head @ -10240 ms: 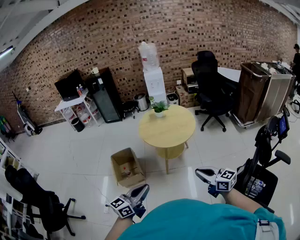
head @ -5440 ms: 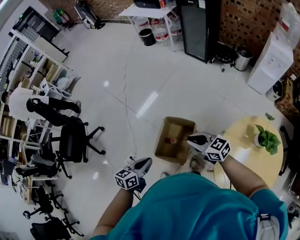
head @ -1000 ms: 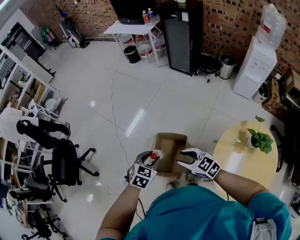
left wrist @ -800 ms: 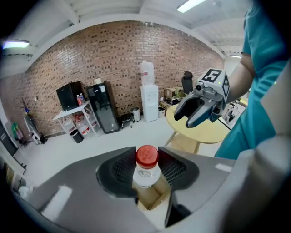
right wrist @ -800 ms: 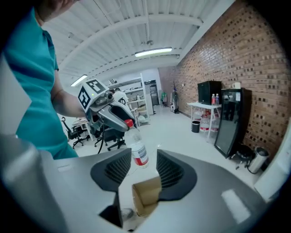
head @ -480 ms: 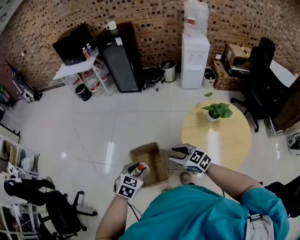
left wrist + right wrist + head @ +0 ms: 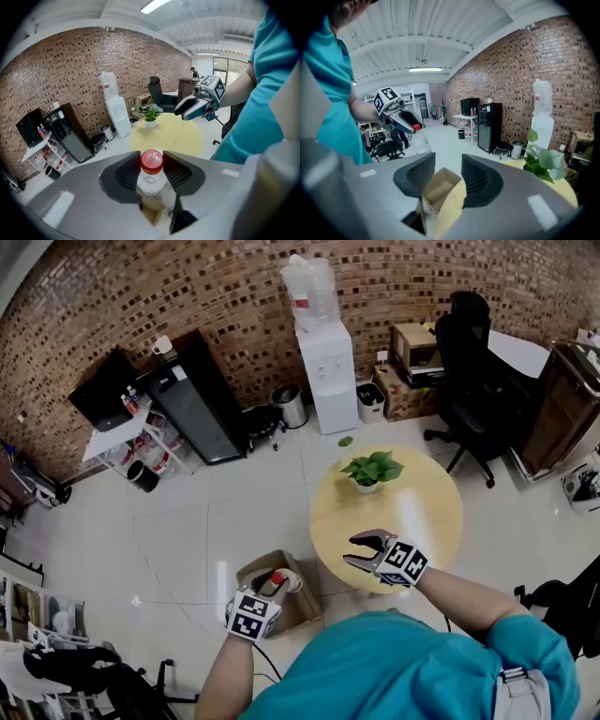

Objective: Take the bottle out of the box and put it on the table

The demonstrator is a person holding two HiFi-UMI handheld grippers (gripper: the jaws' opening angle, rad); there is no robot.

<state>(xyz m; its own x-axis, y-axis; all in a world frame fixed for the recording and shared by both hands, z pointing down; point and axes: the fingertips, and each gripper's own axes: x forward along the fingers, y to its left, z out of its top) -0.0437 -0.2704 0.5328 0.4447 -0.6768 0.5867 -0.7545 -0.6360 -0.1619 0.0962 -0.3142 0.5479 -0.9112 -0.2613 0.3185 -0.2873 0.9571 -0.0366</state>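
Observation:
My left gripper (image 7: pixel 272 585) is shut on a clear bottle with a red cap (image 7: pixel 278 577), held upright above the open cardboard box (image 7: pixel 305 607) on the floor. In the left gripper view the pads press the bottle's neck (image 7: pixel 151 180) just under the cap. My right gripper (image 7: pixel 354 549) hangs open with nothing in it over the near edge of the round yellow table (image 7: pixel 412 512). In the right gripper view, the box (image 7: pixel 439 185) and the table's edge (image 7: pixel 451 208) show between its jaws. The left gripper with the bottle (image 7: pixel 419 140) is at that view's left.
A potted plant (image 7: pixel 370 469) stands at the table's far side. Along the brick wall are a water dispenser (image 7: pixel 323 362), a black fridge (image 7: pixel 199 409), a bin (image 7: pixel 293 407) and a white side table (image 7: pixel 120 427). A black office chair (image 7: pixel 472 362) is at the back right.
Both grippers have risen and the bottle has come up clear of the box. The view has swung round, so the round table now lies straight ahead, with the right gripper at its near edge.

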